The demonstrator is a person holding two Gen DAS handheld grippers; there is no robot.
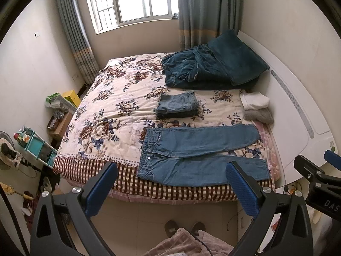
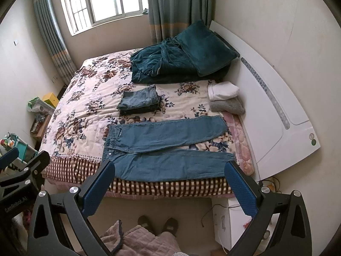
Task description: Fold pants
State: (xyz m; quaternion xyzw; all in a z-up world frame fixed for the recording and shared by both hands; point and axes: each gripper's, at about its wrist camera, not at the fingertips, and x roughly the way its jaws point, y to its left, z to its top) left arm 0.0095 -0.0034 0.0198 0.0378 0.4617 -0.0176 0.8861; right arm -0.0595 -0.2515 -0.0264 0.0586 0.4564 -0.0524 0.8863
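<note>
1. Both sets of jaws stand spread wide with nothing between them: the left gripper [image 1: 171,170] and the right gripper [image 2: 170,169] hang off the near edge of the bed [image 2: 149,188], above the floor, well apart from any cloth.
2. The jeans [image 2: 162,147] lie flat along the near edge of the floral quilt [image 2: 89,98], waistband toward the left, both legs running right and splayed a little at the hems.
3. Behind them sit a stack of already folded jeans [image 2: 138,102], a white and a grey folded garment [image 2: 226,99] by the headboard, and a dark teal blanket [image 2: 170,61]; none of these needs touching.
4. The step in hand, as I judge it, is the approach for a first fold, leg over leg.
5. To do it well, take the near leg at waistband and hem together, one gripper each, pinching only the top garment and not the quilt.
6. Lift evenly and lay the near leg squarely over the far one, so the seams line up.
</note>
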